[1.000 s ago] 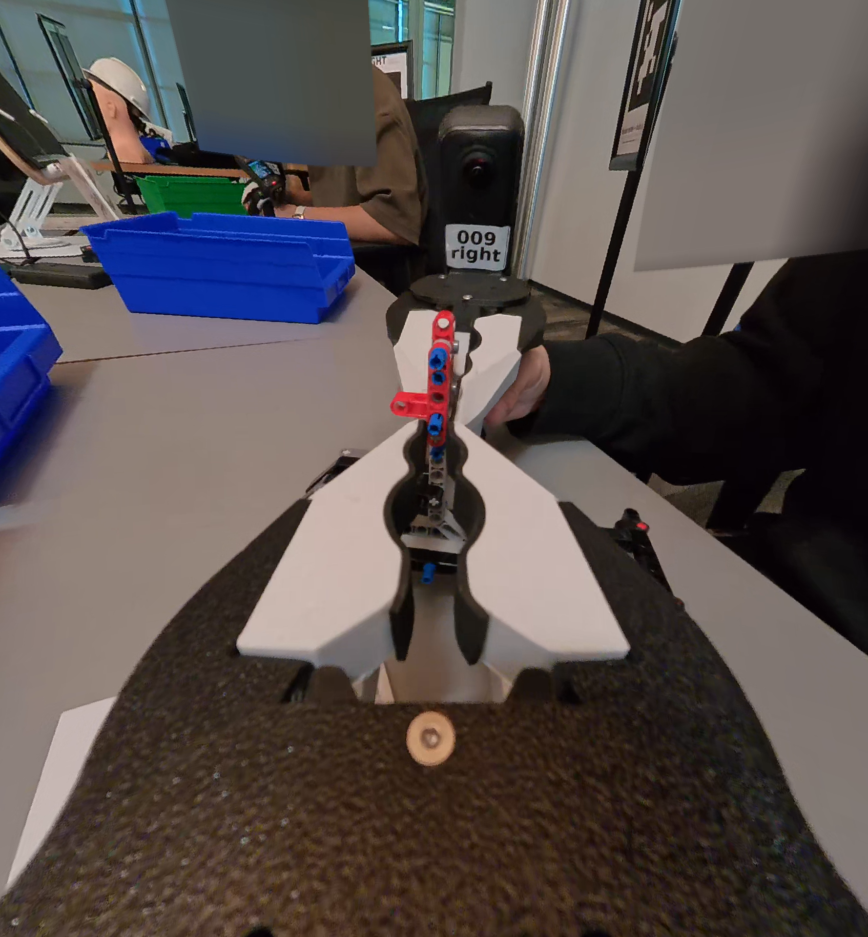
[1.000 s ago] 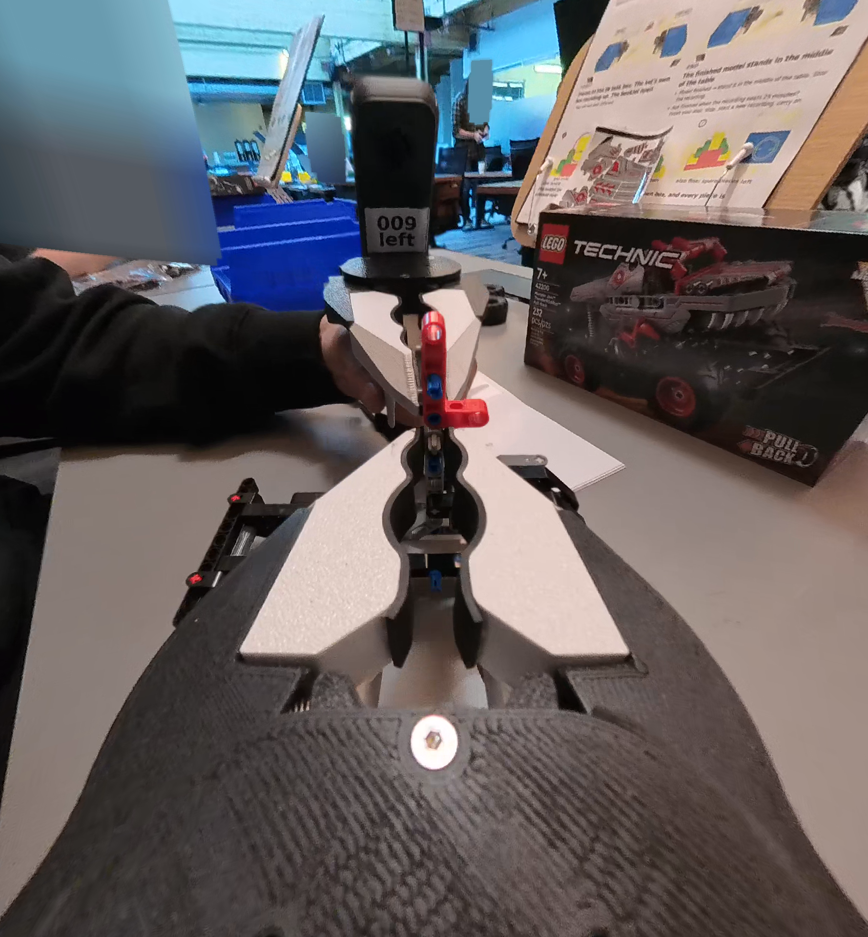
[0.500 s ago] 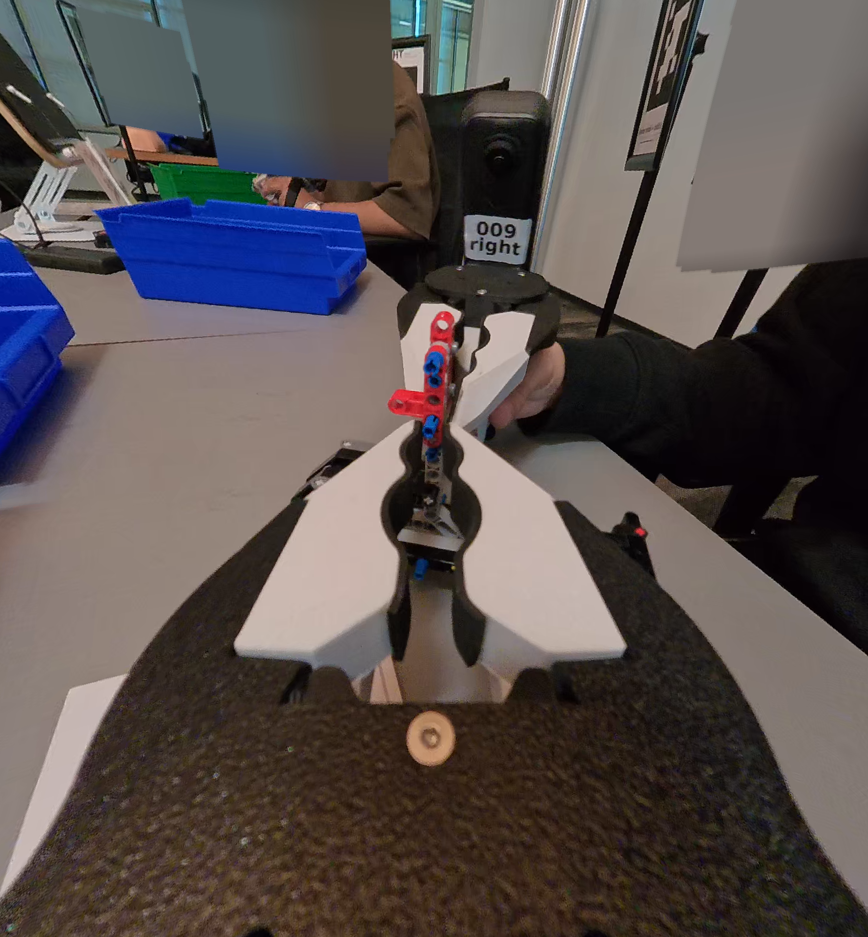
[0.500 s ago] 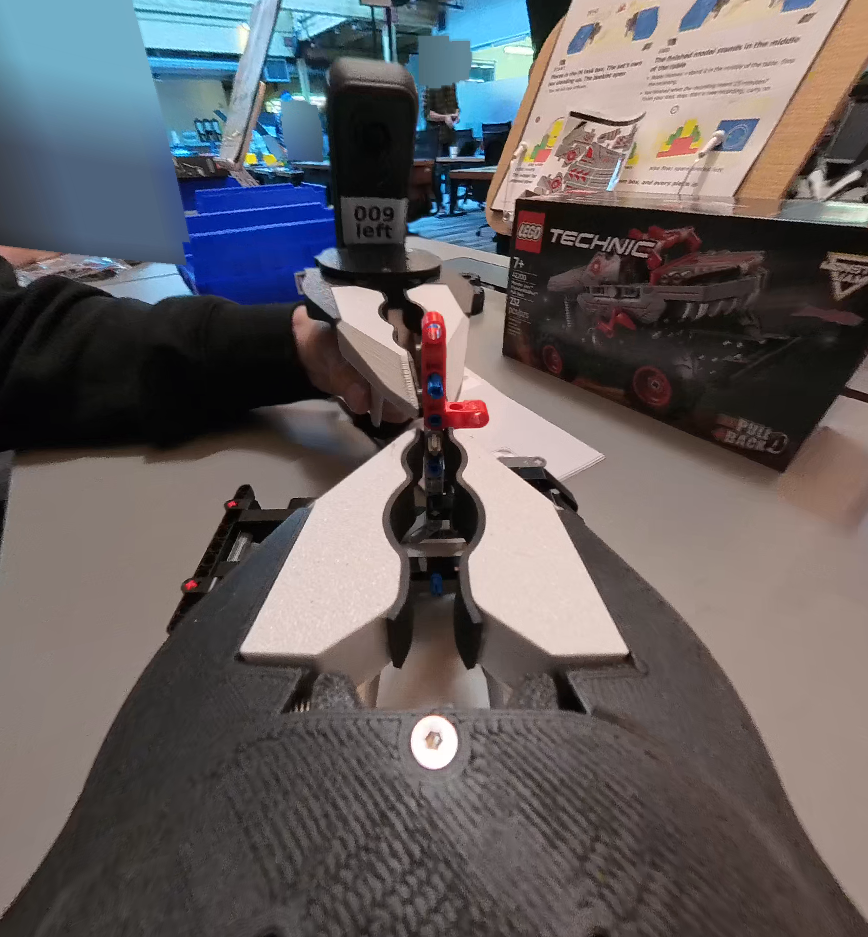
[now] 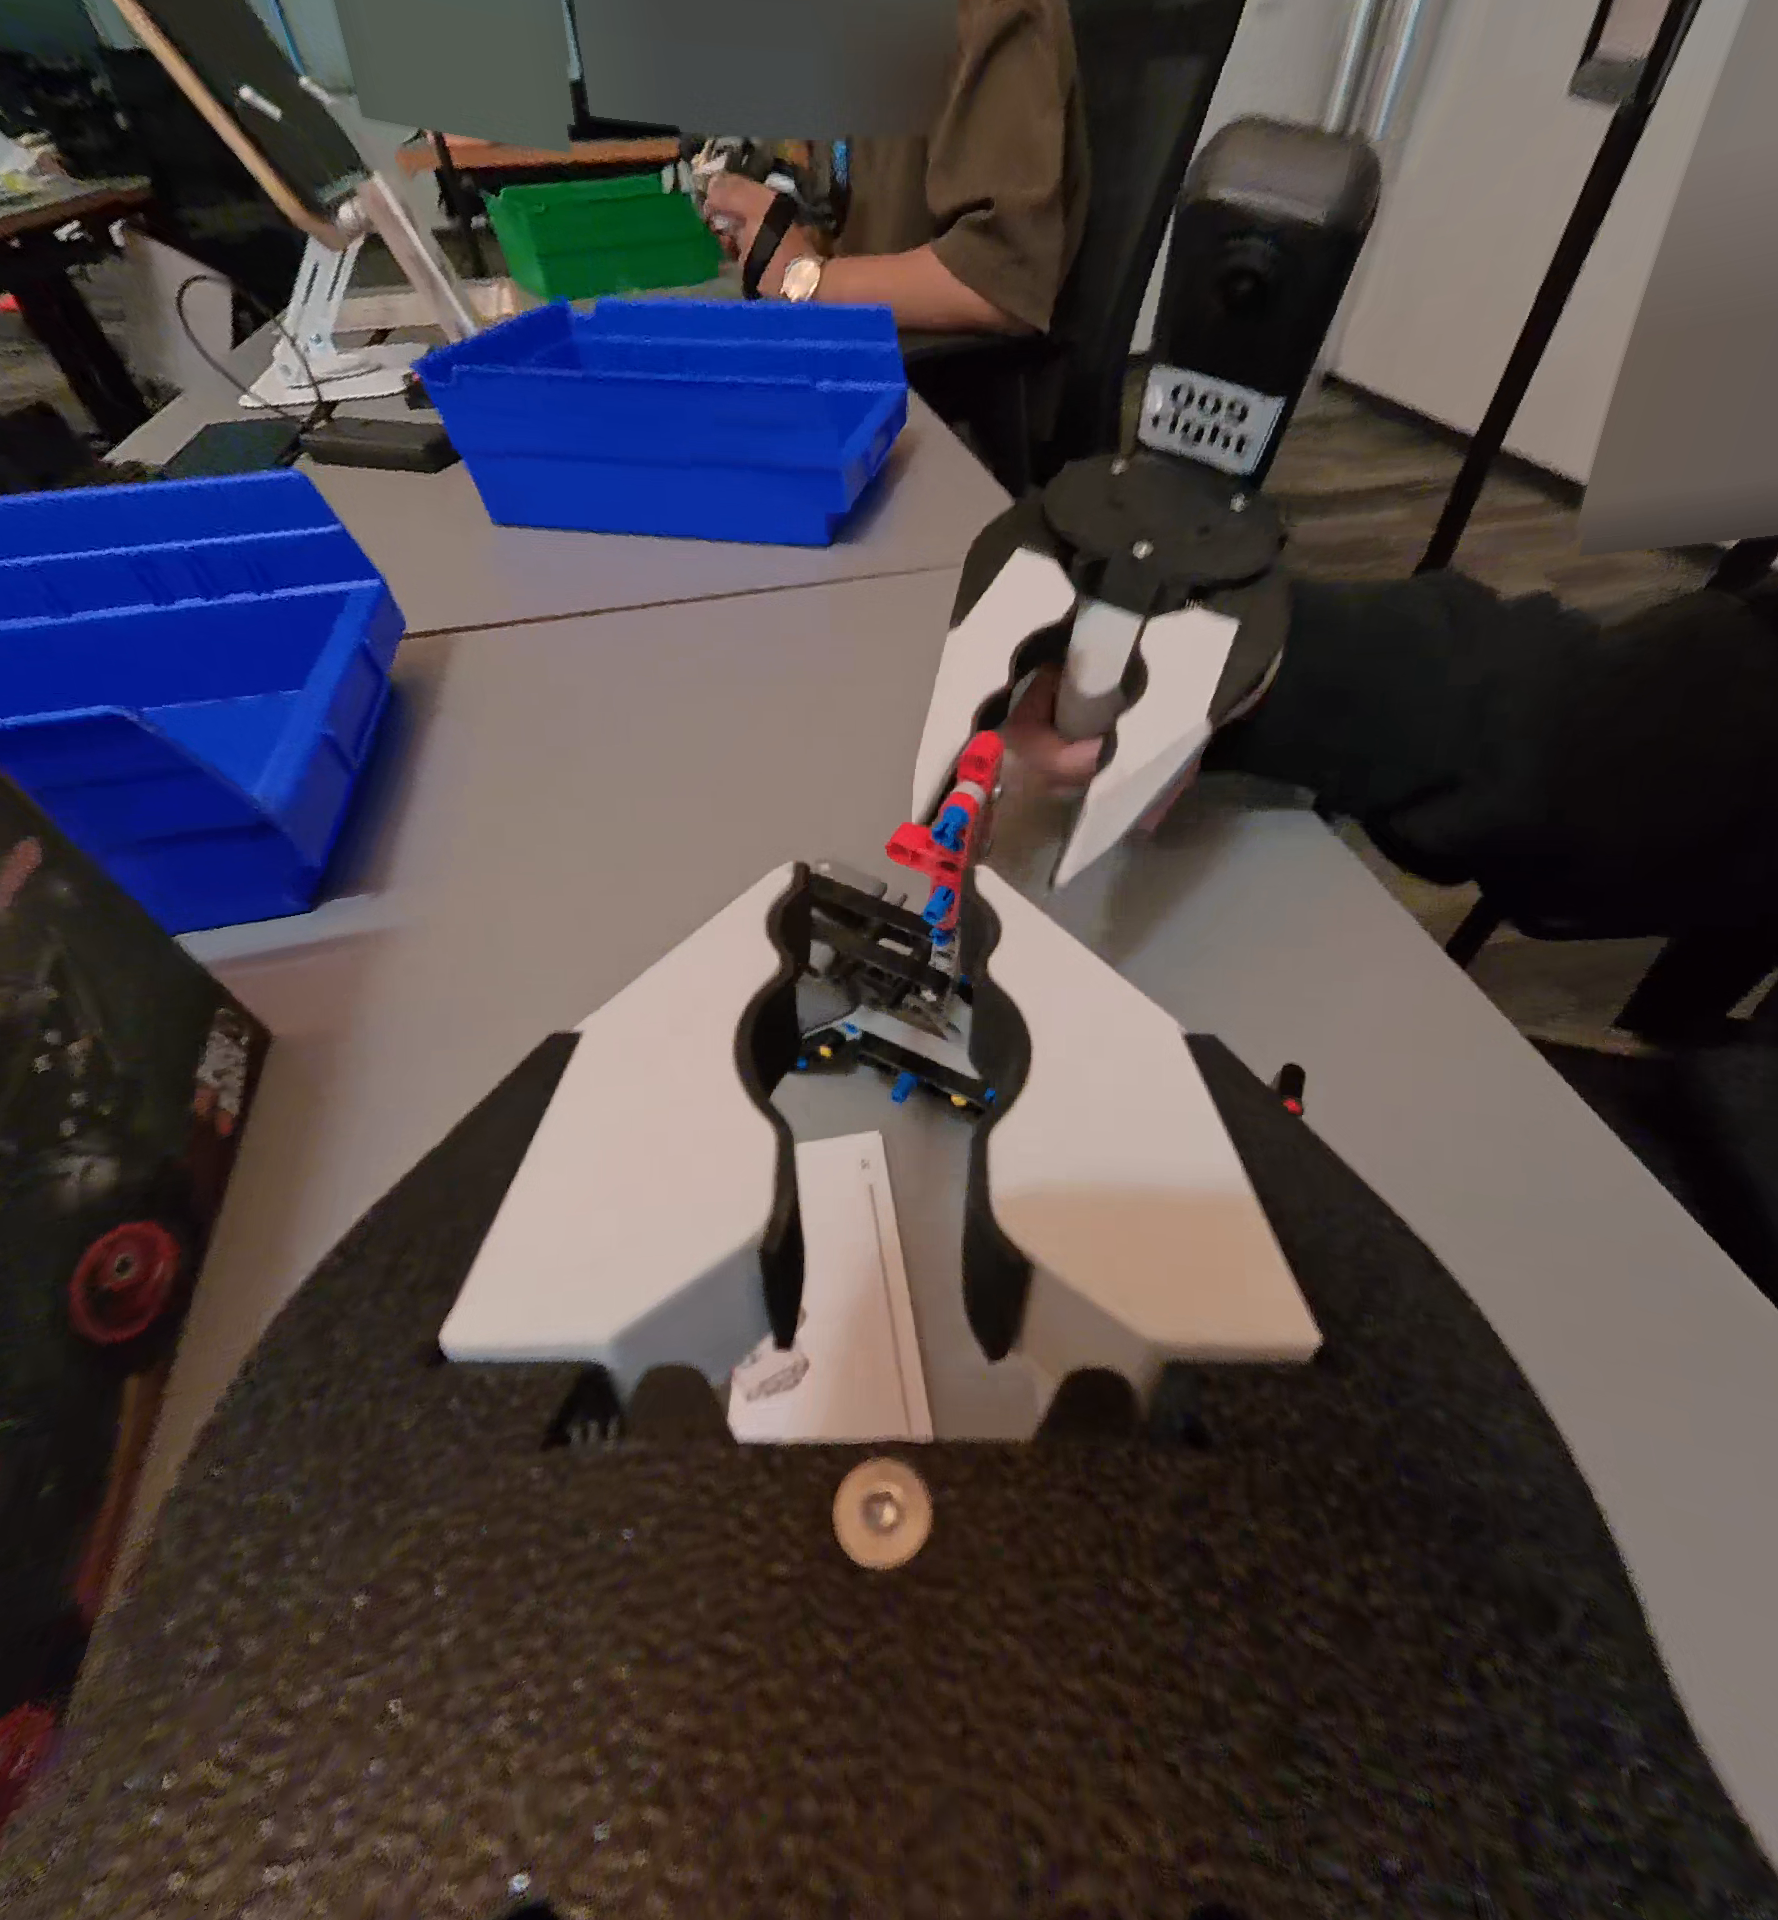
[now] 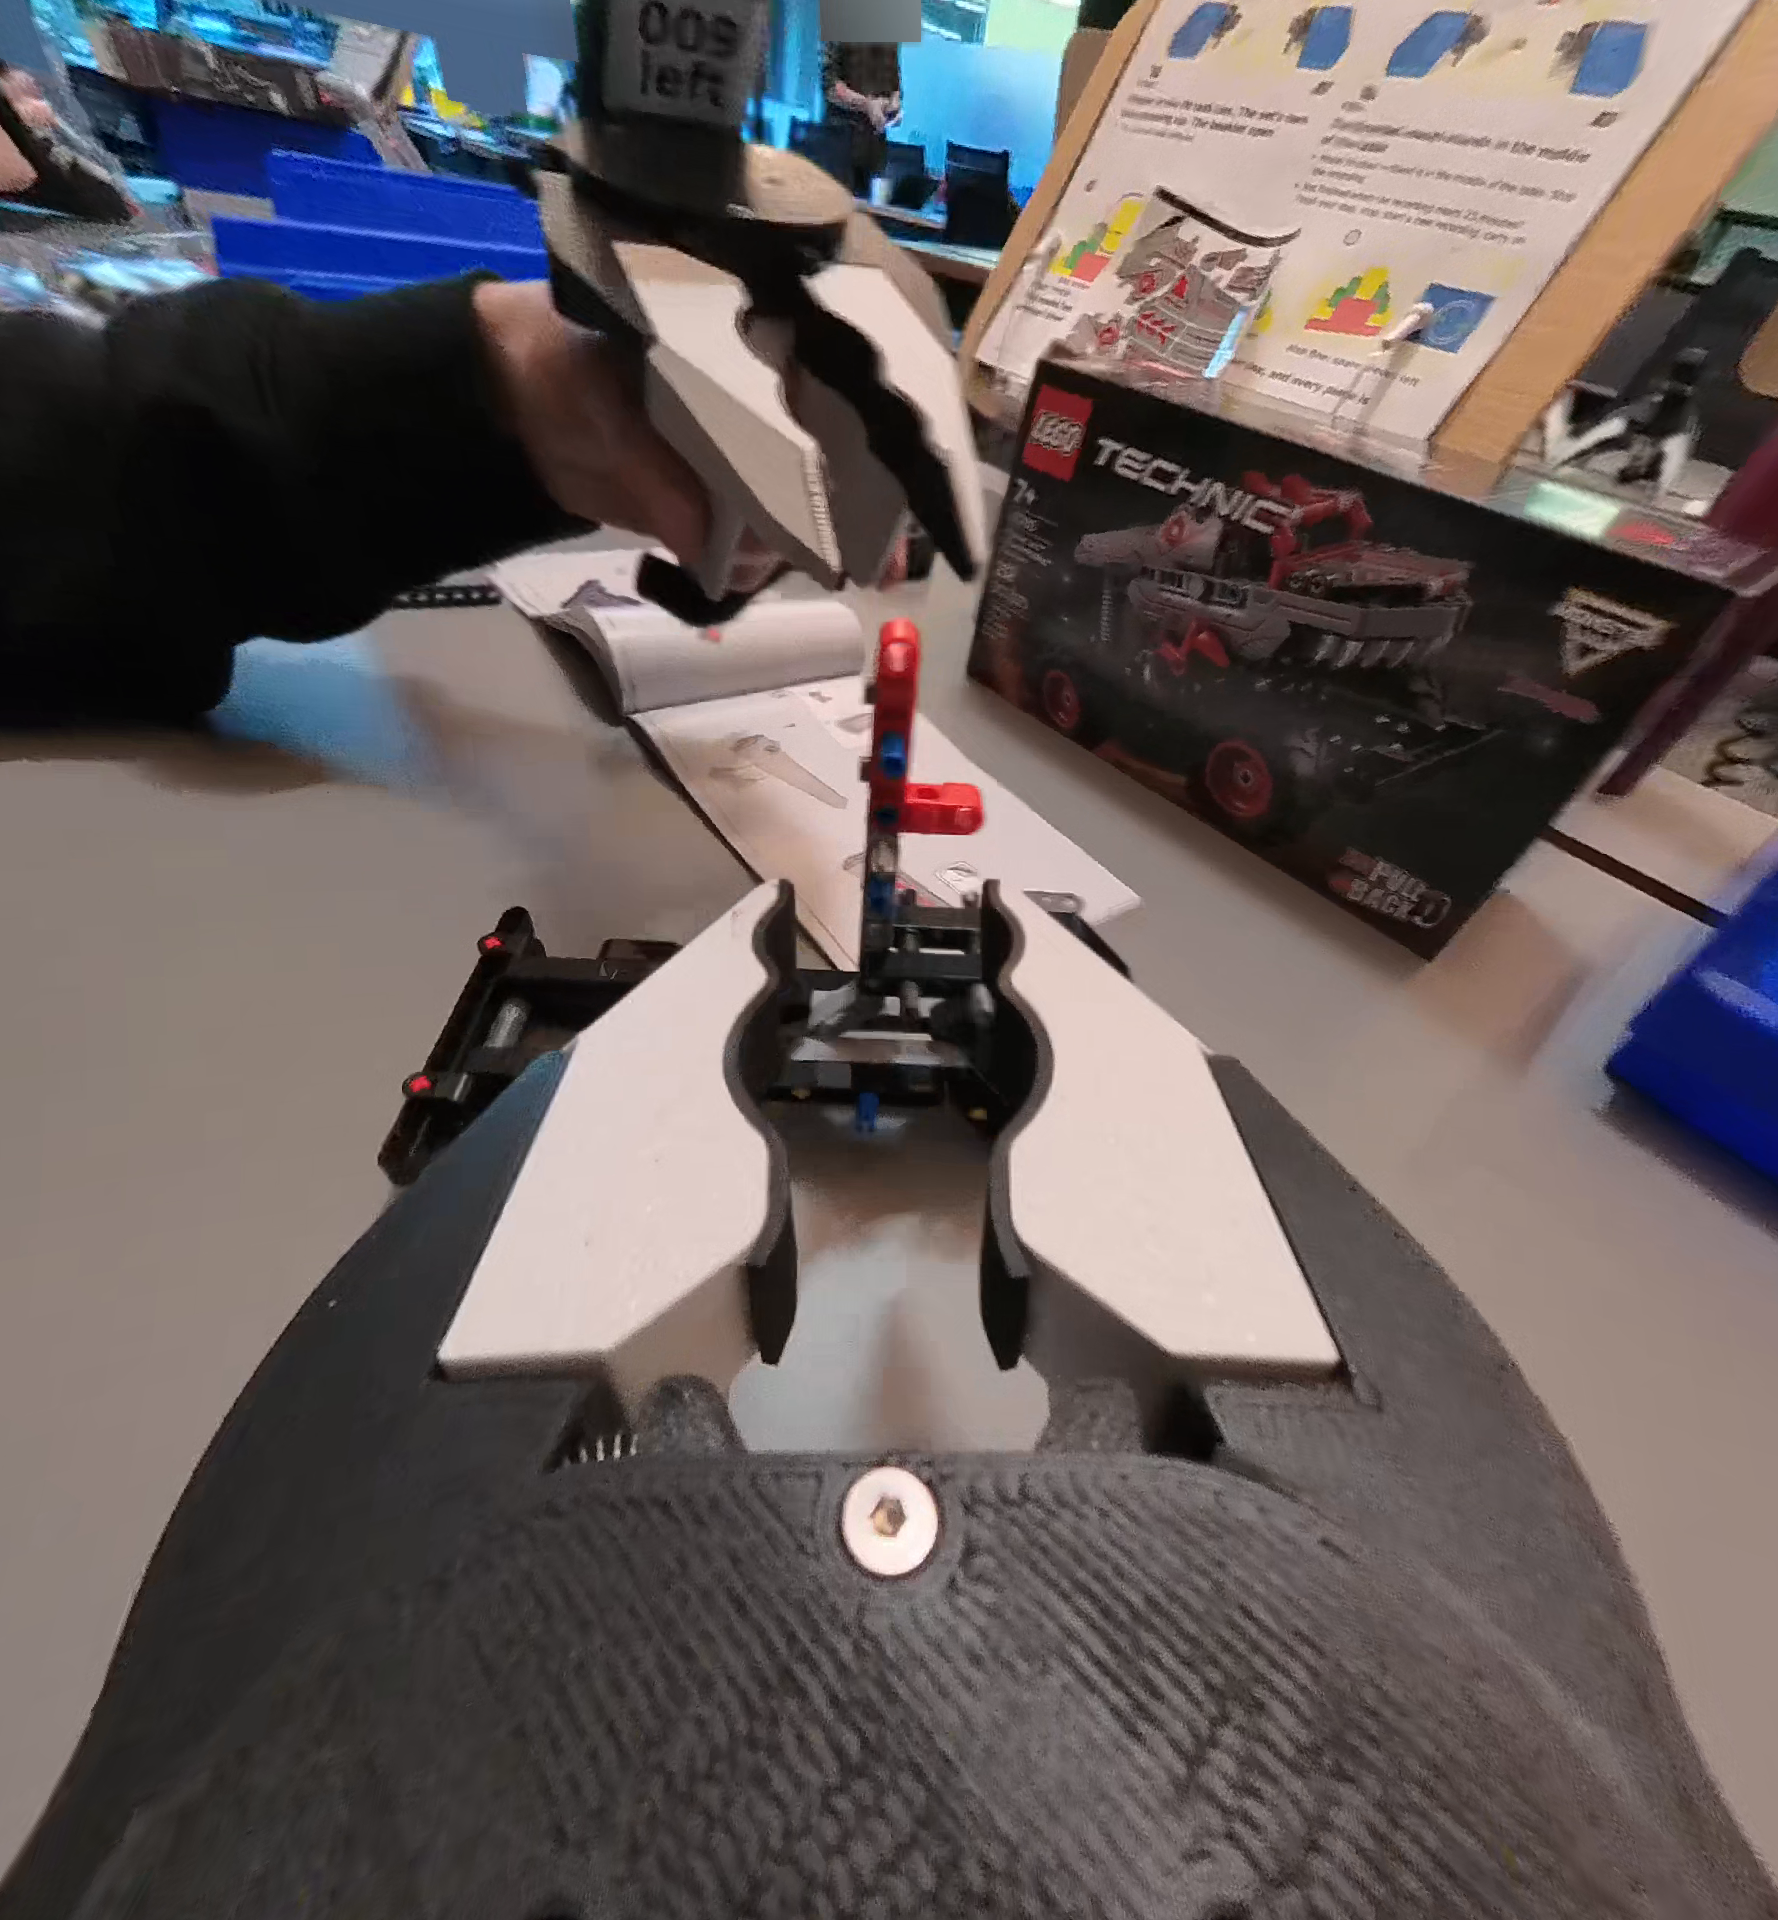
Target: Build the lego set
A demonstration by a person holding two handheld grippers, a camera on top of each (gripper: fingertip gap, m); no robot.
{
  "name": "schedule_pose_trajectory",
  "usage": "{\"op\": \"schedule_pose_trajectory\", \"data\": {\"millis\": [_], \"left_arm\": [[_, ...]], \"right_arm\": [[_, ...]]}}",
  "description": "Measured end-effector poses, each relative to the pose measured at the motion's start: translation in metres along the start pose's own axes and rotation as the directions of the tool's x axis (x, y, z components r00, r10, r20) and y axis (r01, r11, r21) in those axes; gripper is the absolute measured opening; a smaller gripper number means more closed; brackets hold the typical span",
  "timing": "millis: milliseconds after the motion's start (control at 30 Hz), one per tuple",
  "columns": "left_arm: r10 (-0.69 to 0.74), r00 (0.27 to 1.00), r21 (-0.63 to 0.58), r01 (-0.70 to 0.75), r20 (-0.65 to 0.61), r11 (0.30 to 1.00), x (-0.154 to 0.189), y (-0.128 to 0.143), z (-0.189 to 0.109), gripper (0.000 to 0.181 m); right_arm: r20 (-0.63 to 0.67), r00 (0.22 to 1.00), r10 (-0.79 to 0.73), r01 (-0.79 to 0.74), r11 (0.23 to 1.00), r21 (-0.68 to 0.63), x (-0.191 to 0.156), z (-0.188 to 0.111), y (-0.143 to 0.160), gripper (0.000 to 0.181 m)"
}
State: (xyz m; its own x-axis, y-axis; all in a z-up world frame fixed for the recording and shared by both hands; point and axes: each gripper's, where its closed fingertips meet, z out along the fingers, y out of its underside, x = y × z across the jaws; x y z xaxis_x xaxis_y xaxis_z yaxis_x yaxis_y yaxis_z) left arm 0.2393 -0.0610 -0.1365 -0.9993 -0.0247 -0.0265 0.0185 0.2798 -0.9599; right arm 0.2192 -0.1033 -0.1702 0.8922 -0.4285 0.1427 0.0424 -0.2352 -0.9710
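Only rightward: open booklet point(image 6: 760, 727).

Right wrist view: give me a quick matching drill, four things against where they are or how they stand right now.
Things:
1. red beam
2. booklet
3. set's box
4. left tongs

Places or states:
A. held above the table, fingers apart, gripping nothing
B. upright on top of the black assembly
C. lying open on the table, beyond the assembly
D. standing on the table's right side, in front of the slanted board

Pairs: 1-B, 2-C, 3-D, 4-A
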Motion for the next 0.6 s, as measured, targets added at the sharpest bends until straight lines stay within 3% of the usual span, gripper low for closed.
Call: {"op": "schedule_pose_trajectory", "data": {"millis": [100, 300, 500, 600], "left_arm": [[0.003, 0.997, -0.090, 0.004, 0.077, 0.996, 0.001, 0.002, -0.013, 0.024], [-0.096, 0.988, -0.237, 0.122, 0.119, 0.964, 0.052, 0.029, -0.031, 0.026], [-0.058, 0.974, -0.346, 0.133, 0.219, 0.929, 0.115, 0.086, -0.062, 0.027], [-0.143, 0.951, -0.290, 0.223, 0.273, 0.931, 0.134, 0.099, -0.069, 0.027]], "right_arm": [[-0.042, 0.997, 0.065, -0.066, 0.998, -0.001, 0.012, -0.012, 0.000, 0.036], [-0.077, 0.995, 0.070, -0.079, 0.988, -0.133, 0.034, -0.011, 0.024, 0.073], [0.183, 0.975, 0.124, -0.087, 0.976, -0.197, 0.021, 0.019, 0.027, 0.101], [0.263, 0.959, 0.109, -0.063, 0.982, -0.179, 0.023, 0.032, 0.024, 0.102]]}}
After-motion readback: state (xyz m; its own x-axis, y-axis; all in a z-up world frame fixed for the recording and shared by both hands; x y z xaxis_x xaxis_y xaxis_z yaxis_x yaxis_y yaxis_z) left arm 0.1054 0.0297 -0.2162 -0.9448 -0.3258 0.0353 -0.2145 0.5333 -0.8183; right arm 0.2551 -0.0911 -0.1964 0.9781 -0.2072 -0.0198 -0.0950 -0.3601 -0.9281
